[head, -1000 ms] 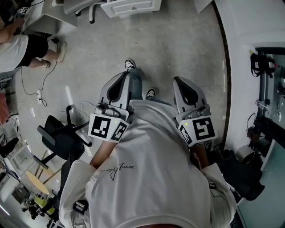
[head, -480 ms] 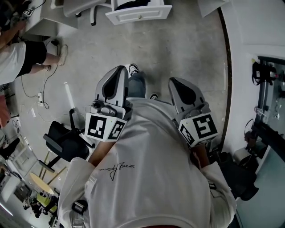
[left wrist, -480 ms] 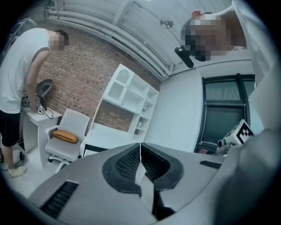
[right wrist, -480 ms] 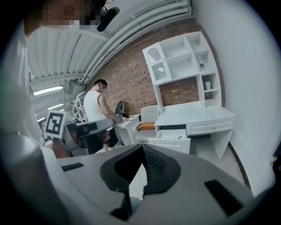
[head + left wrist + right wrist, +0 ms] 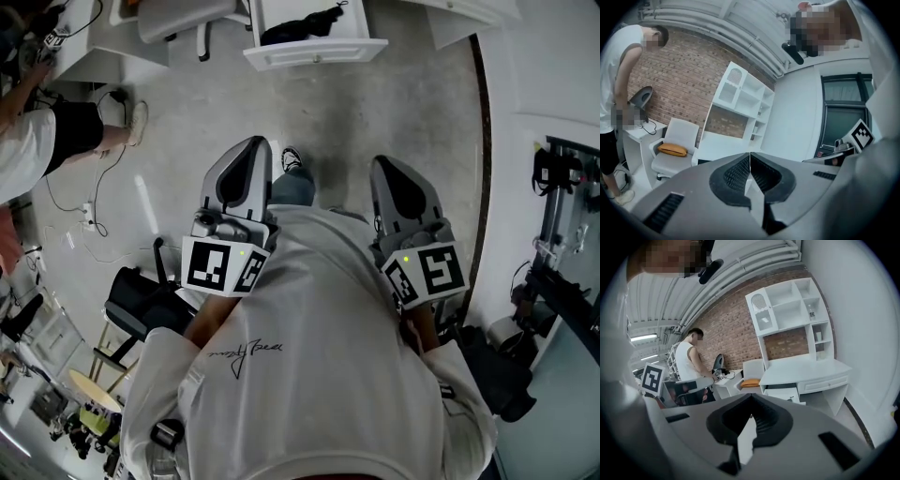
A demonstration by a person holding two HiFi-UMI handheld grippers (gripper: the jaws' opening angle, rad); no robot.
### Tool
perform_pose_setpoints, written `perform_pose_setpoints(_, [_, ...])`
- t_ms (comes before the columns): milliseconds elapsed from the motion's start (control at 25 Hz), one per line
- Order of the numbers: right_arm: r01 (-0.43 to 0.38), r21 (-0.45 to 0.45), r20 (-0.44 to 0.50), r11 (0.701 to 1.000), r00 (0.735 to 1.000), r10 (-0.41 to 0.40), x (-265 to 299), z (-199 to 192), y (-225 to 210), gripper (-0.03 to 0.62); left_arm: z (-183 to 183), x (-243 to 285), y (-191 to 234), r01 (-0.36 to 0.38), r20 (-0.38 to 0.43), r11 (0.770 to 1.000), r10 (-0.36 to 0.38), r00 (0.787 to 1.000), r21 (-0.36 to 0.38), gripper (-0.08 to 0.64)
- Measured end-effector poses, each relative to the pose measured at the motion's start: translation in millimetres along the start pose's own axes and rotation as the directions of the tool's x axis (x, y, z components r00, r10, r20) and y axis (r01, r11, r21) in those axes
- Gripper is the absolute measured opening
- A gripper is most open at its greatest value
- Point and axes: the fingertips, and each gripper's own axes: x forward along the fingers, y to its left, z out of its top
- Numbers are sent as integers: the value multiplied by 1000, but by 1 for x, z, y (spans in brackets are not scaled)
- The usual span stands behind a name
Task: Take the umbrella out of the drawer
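Umbrella (image 5: 302,25) is showing as a black shape and is lying inside the open white drawer (image 5: 319,54), at the top edge of the head view, across the grey floor (image 5: 375,112) from the person. The left gripper (image 5: 251,142) and the right gripper (image 5: 382,164) are hanging in front of the person's chest, well apart from the drawer, and both are pointing toward it. The jaws of each one are pressing together, and nothing is sitting between them.
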Motion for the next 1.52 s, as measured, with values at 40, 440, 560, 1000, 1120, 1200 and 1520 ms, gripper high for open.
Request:
perform_pose_setpoints(40, [7, -6, -3, 1000, 1000, -7, 8, 2, 0, 25, 1, 4, 7, -2, -6, 1000, 2, 1000, 1, 17])
perform_pose_setpoints(440, [68, -46, -9, 997, 998, -68, 48, 25, 0, 25, 10, 18, 63, -21, -24, 999, 20, 999, -29, 17])
perform_pose_setpoints(560, [89, -57, 1, 994, 996, -89, 50, 29, -4, 25, 11, 19, 72, -51, -24, 998, 50, 998, -31, 17])
perform_pose_setpoints(1000, [80, -109, 23, 991, 997, -78, 80, 47, -21, 25, 18, 45, 85, -81, -24, 997, 81, 996, -11, 17])
perform_pose_setpoints(1120, [56, -136, 28, 989, 998, -53, 98, 56, -27, 25, 24, 59, 91, -93, -21, 996, 92, 996, -3, 17])
perform_pose_setpoints(1200, [43, -140, 29, 989, 999, -39, 108, 63, -38, 25, 27, 74, 91, -96, -19, 995, 96, 995, 1, 17])
perform_pose_setpoints(1520, [-35, -191, 24, 981, 999, 40, 146, 100, -85, 26, 47, 145, 88, -118, -13, 992, 119, 993, 33, 17])
